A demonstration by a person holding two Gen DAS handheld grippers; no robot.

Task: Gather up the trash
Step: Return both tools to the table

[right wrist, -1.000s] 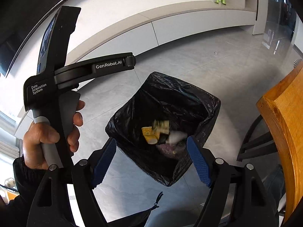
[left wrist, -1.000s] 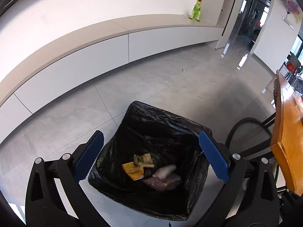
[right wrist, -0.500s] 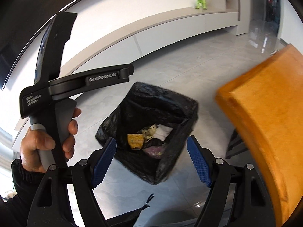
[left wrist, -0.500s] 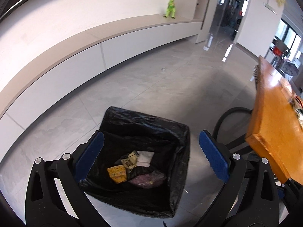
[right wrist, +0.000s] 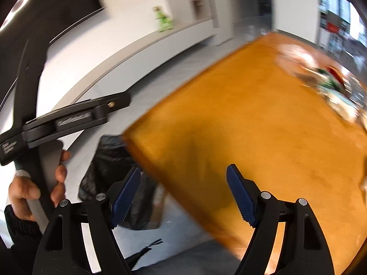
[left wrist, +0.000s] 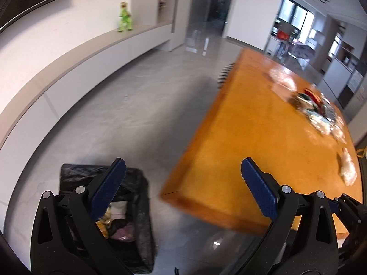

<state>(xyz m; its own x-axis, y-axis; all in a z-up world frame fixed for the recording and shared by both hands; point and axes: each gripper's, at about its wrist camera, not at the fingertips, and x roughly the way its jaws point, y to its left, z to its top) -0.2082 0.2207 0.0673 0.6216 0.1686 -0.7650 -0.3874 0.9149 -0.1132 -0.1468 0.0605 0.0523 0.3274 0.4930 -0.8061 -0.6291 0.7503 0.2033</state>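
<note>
Trash (left wrist: 318, 112) lies heaped on the far end of the orange tabletop (left wrist: 263, 142), with a pale scrap (left wrist: 347, 168) nearer along the same surface; all of it is blurred, so single pieces cannot be told apart. A second ago both cameras looked straight down into the black bin bag (left wrist: 140, 206) on the floor; now both have swung up and toward the tabletop, and the bag sits low beside the tabletop's near corner, some wrappers visible inside it. The left gripper (left wrist: 181, 188) has its fingers spread wide with nothing between them, and the right gripper (right wrist: 183, 192) is likewise spread and empty, poised over the tabletop's near edge. The left hand (right wrist: 36, 188) grips its handle beside the bag. That shift suggests one drop into the bag is done and the next pickup is starting: the heap at the far end is probably the next target, and it is well apart from both grippers.
</note>
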